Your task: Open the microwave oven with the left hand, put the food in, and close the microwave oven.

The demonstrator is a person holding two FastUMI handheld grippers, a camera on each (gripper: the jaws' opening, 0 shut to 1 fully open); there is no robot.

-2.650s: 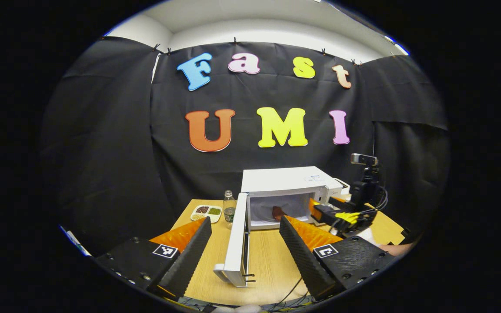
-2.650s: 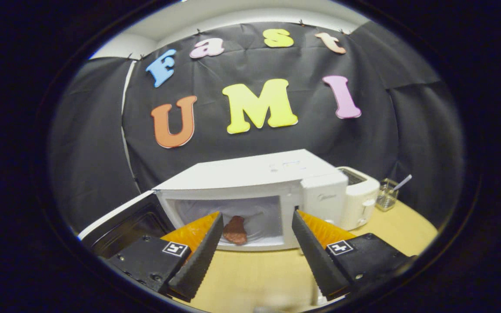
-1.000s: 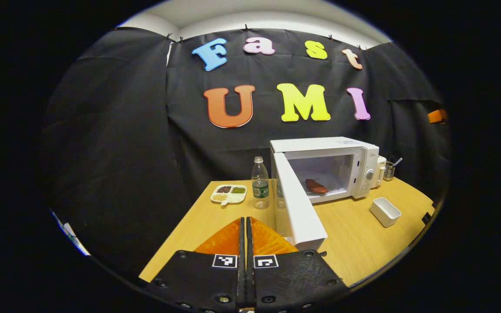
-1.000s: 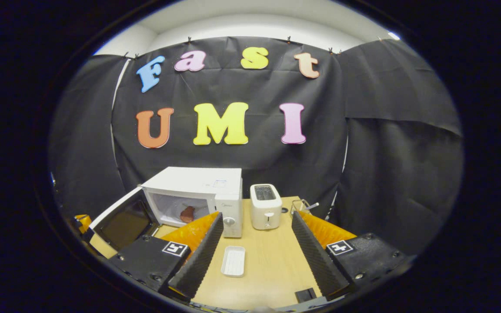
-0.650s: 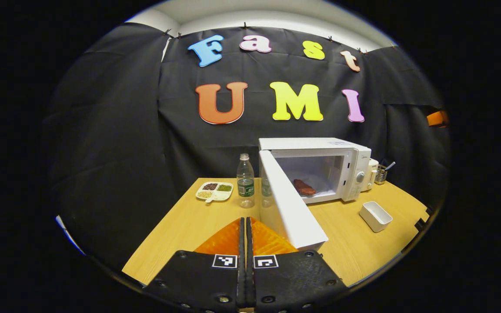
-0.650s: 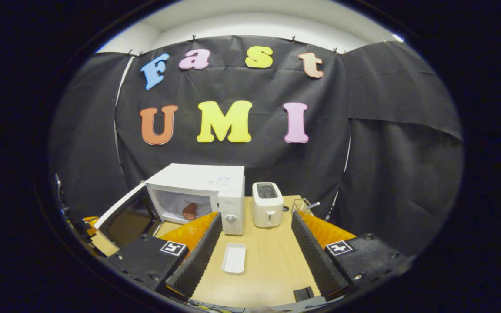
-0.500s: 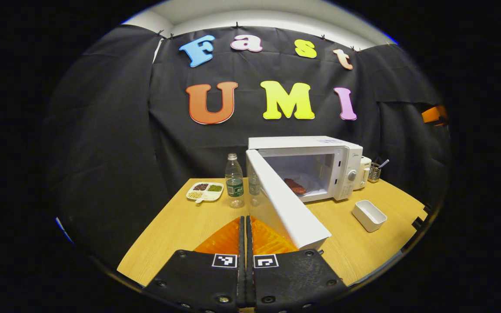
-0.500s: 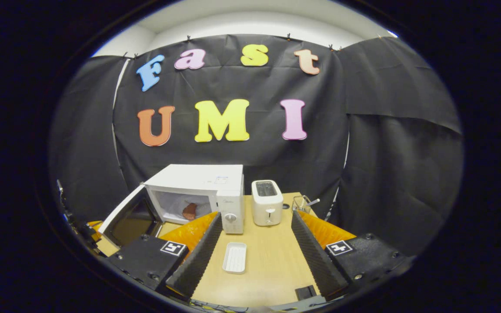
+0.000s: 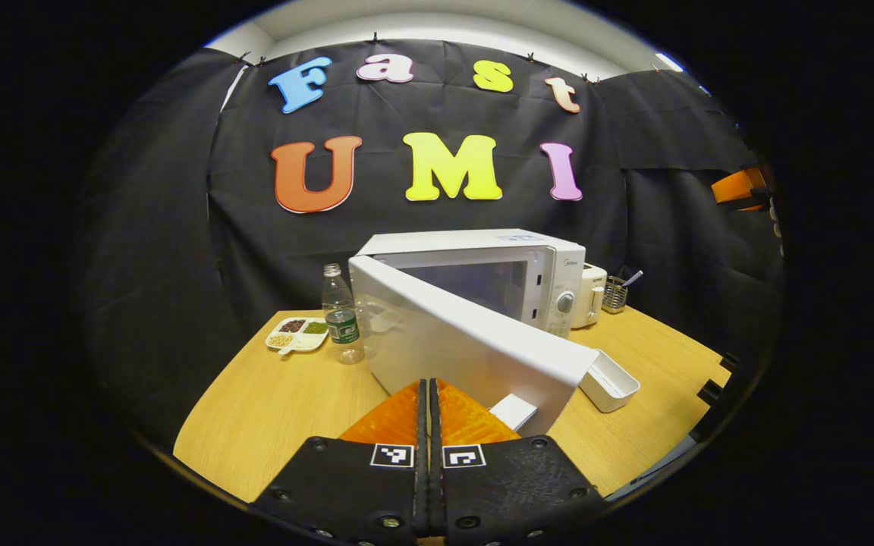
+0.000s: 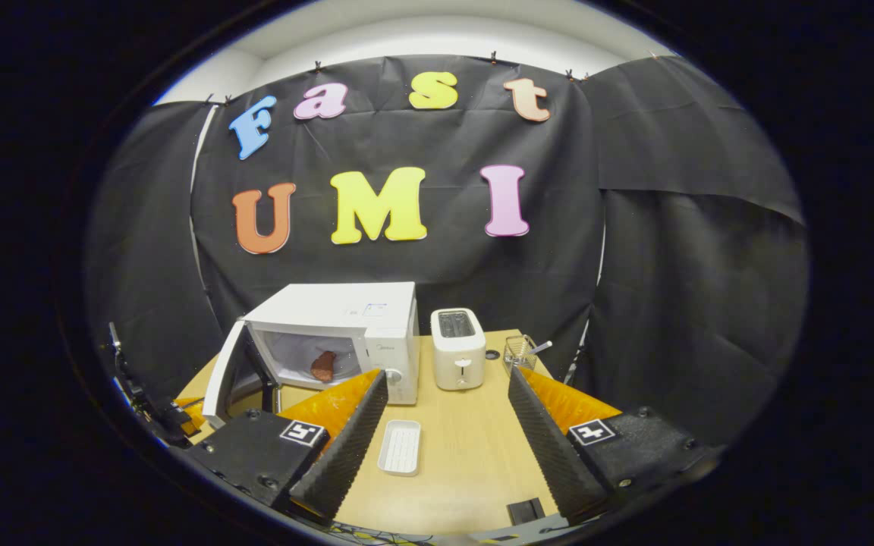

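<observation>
Up against the door (image 9: 475, 353) in the left gripper view, the left gripper (image 9: 429, 402) is clenched tight, fingers pressed flat together with nothing between them, tips at the smooth white panel of the microwave oven (image 9: 517, 265). That door stands about half-swung, so the closing looks under way but not finished. On the pale wooden table (image 9: 285, 402) sit a clear plastic bottle (image 9: 341, 312), a sectioned snack tray (image 9: 297, 334) and a small white rectangular dish (image 9: 610, 381).

Over to the right gripper view: the right gripper (image 10: 444, 436) hangs released, ridged fingers spread wide, holding nothing. The food (image 10: 322, 365), a reddish-brown lump, already lies inside the boxy cavity. A glossy white toaster (image 10: 457, 348) stands just beside the oven.
</observation>
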